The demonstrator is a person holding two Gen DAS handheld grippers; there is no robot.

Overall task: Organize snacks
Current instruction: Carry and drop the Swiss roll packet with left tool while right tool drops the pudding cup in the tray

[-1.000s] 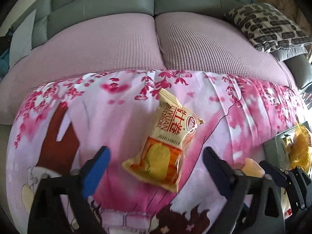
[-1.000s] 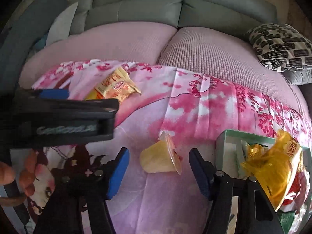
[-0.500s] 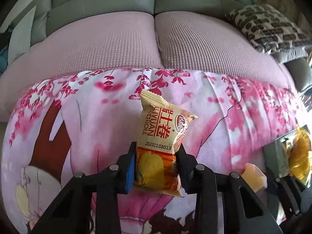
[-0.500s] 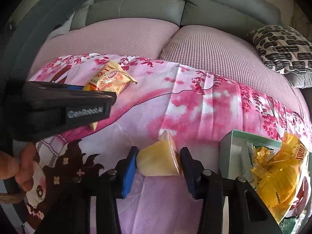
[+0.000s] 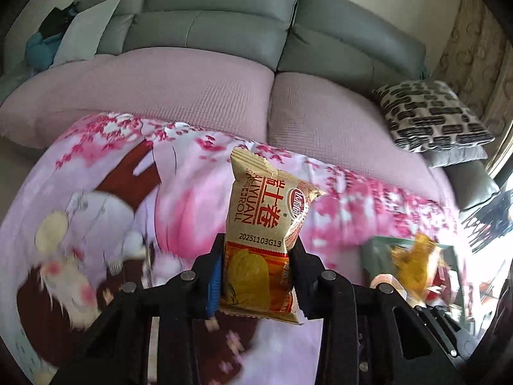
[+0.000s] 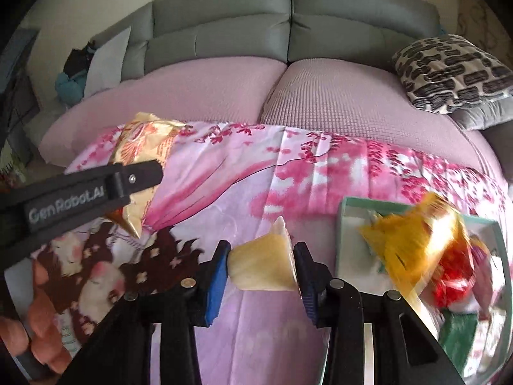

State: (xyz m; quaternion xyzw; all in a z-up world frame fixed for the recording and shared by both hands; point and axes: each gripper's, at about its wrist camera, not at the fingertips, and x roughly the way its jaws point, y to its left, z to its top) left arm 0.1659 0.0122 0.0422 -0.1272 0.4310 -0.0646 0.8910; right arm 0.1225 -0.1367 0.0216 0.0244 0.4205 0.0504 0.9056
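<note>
Egg-roll packet (image 5: 261,240): a gold and orange wrapper printed with red characters, standing upright between the left gripper's pads, its lower half clamped and its crimped top edge free above. It is lifted clear of the cloth. In the right wrist view the same packet (image 6: 144,147) shows at the left, behind a black gripper body.
Left gripper (image 5: 256,276): pinching the packet from both sides; one blue pad presses the left edge, the dark finger presses the right.
Jelly cup (image 6: 264,263): a small pale yellow cup lying on its side, base toward the left pad and sealed rim toward the right.
Right gripper (image 6: 263,271): jaws closing onto the jelly cup, pads touching its two ends.
Snack box (image 6: 344,221): a pale green open box on the cloth to the right of the cup, holding a crumpled yellow bag (image 6: 413,240) and red and green wrappers, all blurred. In the left wrist view it sits at lower right (image 5: 372,250).
Cloth (image 6: 240,176): pink, printed with blossoms and cartoon figures, spread under everything.
Sofa (image 5: 224,25): grey backrest, with mauve seat cushions (image 5: 192,96) beyond the cloth.
Patterned pillow (image 5: 433,115): black and cream, at the sofa's right end.
Person's hand (image 6: 35,330): fingers visible at lower left in the right wrist view.
</note>
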